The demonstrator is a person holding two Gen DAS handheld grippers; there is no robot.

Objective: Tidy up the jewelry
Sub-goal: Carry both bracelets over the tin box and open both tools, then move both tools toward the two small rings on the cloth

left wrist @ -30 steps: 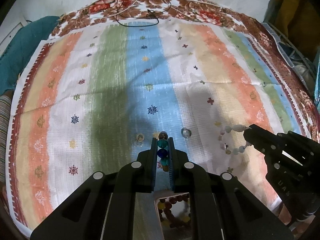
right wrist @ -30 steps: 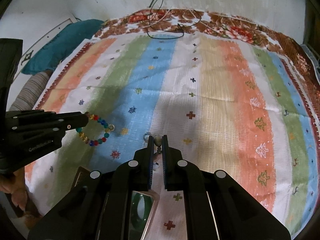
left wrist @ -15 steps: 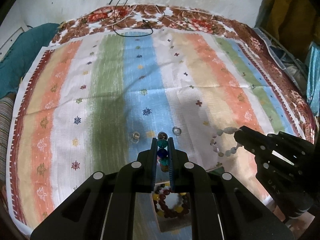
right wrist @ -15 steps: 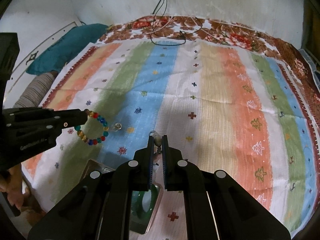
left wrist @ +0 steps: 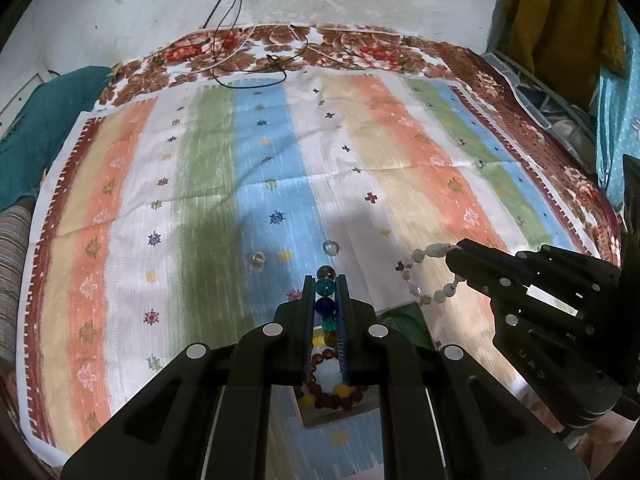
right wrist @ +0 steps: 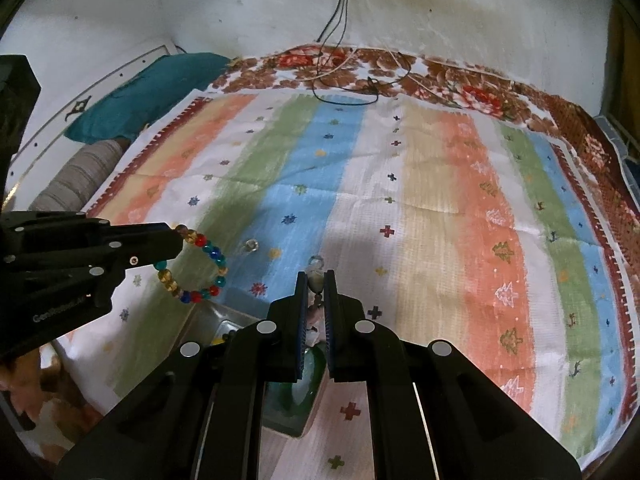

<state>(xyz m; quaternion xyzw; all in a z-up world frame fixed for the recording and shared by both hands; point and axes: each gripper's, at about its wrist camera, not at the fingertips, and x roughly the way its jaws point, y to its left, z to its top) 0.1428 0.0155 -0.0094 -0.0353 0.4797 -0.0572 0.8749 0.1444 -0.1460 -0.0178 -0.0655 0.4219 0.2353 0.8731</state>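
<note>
The left hand-held gripper (left wrist: 325,286) was clamped on a round, glassy multicoloured bead bracelet (right wrist: 200,266), its loop hanging toward 6 o'clock. The right hand-held gripper (right wrist: 316,280) pinched a pale, milky bead bracelet (left wrist: 430,276) above the striped woven cloth (left wrist: 400,152).

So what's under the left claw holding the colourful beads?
A small open box with a brown-and-yellow bead bracelet inside. The left claw covers part of both, so anything else inside stays hidden.

Both claws are higher above the striped cloth (left wrist: 400,184) than a second ago, and more of the wall beyond it shows. The left gripper (left wrist: 325,280) has carried its multicoloured bracelet (right wrist: 200,268) back over the tray (left wrist: 340,412) behind its fingertips, where a brown beaded bracelet (left wrist: 332,396) now shows. The right gripper (right wrist: 316,276), with the pale bracelet (left wrist: 424,276), now hangs above the green compartment (right wrist: 296,392). The two clear rings (left wrist: 331,247) on the cloth sit farther ahead of both claws.
</note>
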